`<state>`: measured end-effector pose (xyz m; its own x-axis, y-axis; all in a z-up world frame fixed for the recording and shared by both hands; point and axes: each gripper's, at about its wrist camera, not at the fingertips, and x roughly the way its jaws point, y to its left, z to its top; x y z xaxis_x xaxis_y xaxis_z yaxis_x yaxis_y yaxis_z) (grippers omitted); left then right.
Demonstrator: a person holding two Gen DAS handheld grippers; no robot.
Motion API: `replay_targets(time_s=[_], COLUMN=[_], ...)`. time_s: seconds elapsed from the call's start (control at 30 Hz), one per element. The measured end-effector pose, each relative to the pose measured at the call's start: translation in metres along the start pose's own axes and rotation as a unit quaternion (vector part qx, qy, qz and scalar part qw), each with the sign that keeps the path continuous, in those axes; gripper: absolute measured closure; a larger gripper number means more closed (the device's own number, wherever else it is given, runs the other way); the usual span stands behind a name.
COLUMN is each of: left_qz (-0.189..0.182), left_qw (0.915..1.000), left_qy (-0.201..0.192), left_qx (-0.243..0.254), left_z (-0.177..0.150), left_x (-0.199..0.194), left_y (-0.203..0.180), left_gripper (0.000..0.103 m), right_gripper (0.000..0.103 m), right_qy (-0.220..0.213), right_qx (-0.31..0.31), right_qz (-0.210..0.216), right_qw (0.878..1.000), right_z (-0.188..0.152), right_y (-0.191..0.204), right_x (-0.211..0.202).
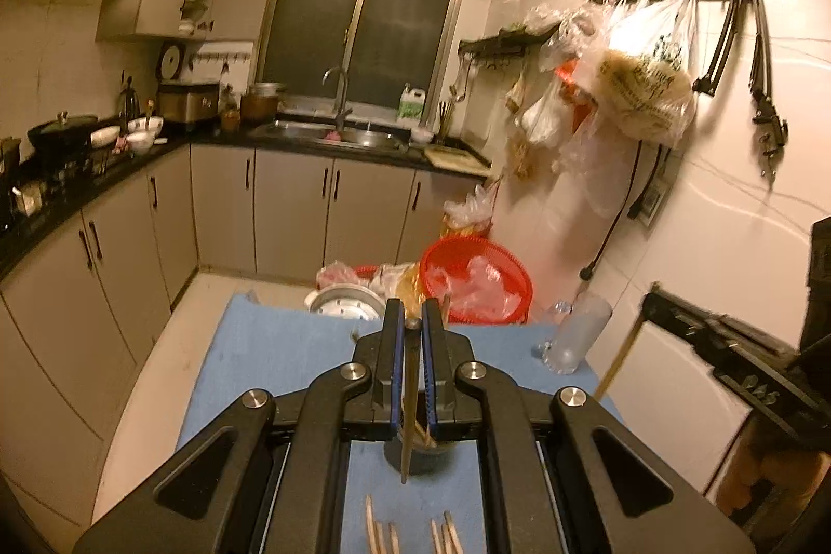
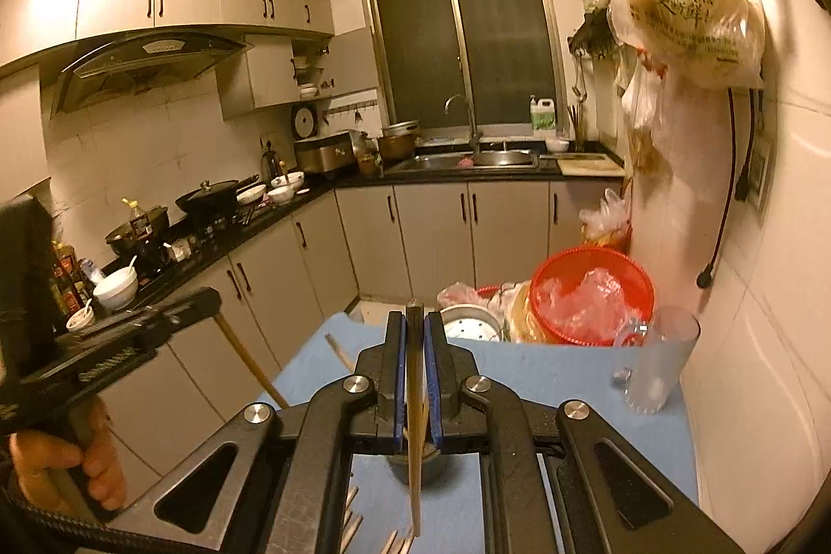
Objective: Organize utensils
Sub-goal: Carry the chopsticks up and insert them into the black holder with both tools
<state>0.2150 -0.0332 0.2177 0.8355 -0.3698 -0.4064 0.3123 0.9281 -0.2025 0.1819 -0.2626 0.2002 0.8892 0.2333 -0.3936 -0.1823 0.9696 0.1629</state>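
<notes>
Left hand-held gripper [image 1: 413, 325]: black frame with blue-edged pads, jaws closed on a long brown wooden chopstick [image 1: 410, 403] that hangs steeply down between the pads, above the worktop.
Right hand-held gripper [image 2: 414, 320]: same build, jaws closed on a second pale wooden chopstick [image 2: 414, 440], its lower end pointing down toward the cloth.
Person's hand [image 2: 67, 460]: seen from the right wrist view, wrapped around the handle of the left hand-held gripper, at the left edge.
Small dark round cup [image 2: 418, 468]: stands on the cloth directly beneath both pairs of jaws; largely hidden by the gripper frames.
Loose wooden chopsticks [image 1: 384, 528]: several lie flat on the cloth at the near edge, apart from the held ones.
Worktop [image 1: 270, 346]: covered by a light blue cloth.
Clear frosted plastic mug with handle [image 2: 657, 362]: upright at the right side of the cloth, near the white tiled wall.
Red plastic basket [image 2: 592, 294]: beyond the far edge of the cloth, holding crumpled clear plastic bags.
Background: grey kitchen cabinets, a steel sink [image 2: 467, 159] under a dark window.
</notes>
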Motion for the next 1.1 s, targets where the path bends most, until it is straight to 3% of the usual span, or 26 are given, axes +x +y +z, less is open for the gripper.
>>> replay_targets(time_s=[0.3,0.57,1.1], left_qz=[-0.016,-0.018,-0.004], left_qw=[0.9995,0.9988,0.999], left_qy=[-0.025,-0.038,0.017], left_qx=[-0.013,-0.027,-0.04], left_z=[0.023,0.025,-0.013], left_x=[0.008,0.036,0.094], left_y=[-0.004,0.004,0.031], left_gripper=[0.097,0.097,0.097], right_gripper=[0.096,0.096,0.096], right_qy=[-0.038,-0.05,-0.023], right_qx=[0.019,0.024,0.023], right_qz=[-0.009,-0.012,-0.017], right_qw=[0.999,0.998,0.999], right_z=[0.016,0.016,-0.013], right_y=[-0.003,-0.008,-0.023], right_x=[0.024,0.058,0.111])
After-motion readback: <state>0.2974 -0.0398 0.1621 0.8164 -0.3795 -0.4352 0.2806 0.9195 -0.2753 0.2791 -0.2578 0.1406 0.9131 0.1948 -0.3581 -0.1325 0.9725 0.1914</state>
